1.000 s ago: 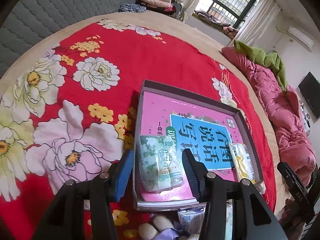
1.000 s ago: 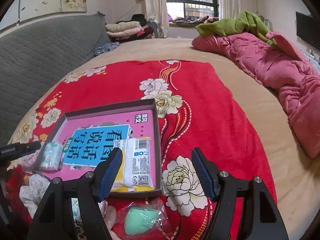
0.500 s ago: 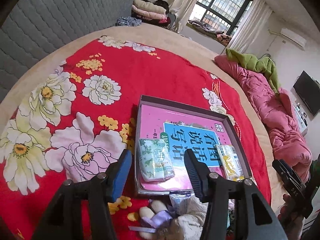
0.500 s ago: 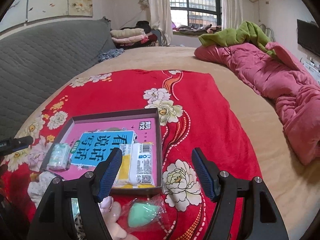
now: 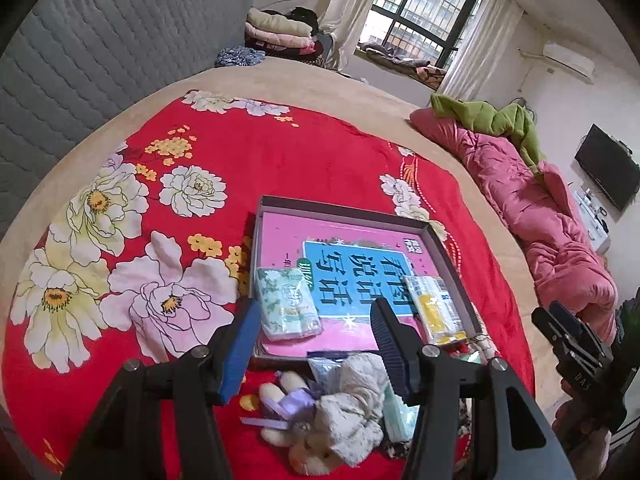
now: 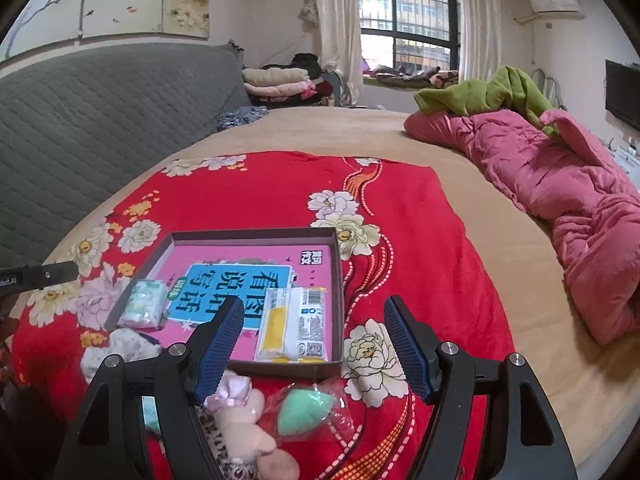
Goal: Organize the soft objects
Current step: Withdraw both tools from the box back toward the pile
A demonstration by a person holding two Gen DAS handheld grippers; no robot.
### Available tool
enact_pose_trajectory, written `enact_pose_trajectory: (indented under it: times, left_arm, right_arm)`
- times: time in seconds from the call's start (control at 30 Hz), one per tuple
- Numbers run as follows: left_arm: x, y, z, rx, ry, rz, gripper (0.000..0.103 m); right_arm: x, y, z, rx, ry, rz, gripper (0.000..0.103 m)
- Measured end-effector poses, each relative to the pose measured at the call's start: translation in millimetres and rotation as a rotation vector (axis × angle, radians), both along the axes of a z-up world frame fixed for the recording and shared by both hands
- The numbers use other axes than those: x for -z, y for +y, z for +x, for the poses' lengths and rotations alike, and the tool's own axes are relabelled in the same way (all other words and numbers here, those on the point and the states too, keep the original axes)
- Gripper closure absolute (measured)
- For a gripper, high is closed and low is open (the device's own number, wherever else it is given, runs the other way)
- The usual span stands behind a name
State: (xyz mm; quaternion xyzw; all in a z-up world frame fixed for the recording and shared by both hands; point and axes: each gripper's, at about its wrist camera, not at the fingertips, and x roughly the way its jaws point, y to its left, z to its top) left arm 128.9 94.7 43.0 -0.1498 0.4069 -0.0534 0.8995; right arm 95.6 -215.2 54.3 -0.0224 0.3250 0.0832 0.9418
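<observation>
A shallow grey box point(image 5: 448, 256) lies on a red flowered blanket point(image 5: 224, 148) spread over a bed. Its floor is covered by a pink-and-blue book point(image 5: 352, 276). A green-patterned tissue pack point(image 5: 286, 304) lies in the box's near-left corner; a yellow-and-white packet point(image 6: 294, 324) lies along its right edge. The left gripper point(image 5: 312, 344) stands with jaws apart, having just been opening, and nothing is between them; the tissue pack lies in the box beyond its fingers. The right gripper point(image 6: 314, 346) likewise stands with jaws apart, gripping nothing. Outside the box's near edge lie a plush toy with a purple ribbon point(image 5: 332, 412), a bagged mint-green sponge point(image 6: 304, 410) and a pink plush toy point(image 6: 244, 420).
</observation>
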Motion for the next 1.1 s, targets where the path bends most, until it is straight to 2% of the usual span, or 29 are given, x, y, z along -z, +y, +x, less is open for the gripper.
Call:
enact_pose_trajectory:
  times: [0.47, 1.1]
  left_arm:
    - [-21, -8, -32, 0.019, -0.027, 0.018, 0.046]
    - [-9, -24, -66, 0.051, 0.021, 0.060, 0.046]
  right_arm:
    - [-7, 11, -45, -0.067, -0.006, -0.029, 0.029]
    - [19, 33, -93, -0.177, 0.033, -0.069, 0.029]
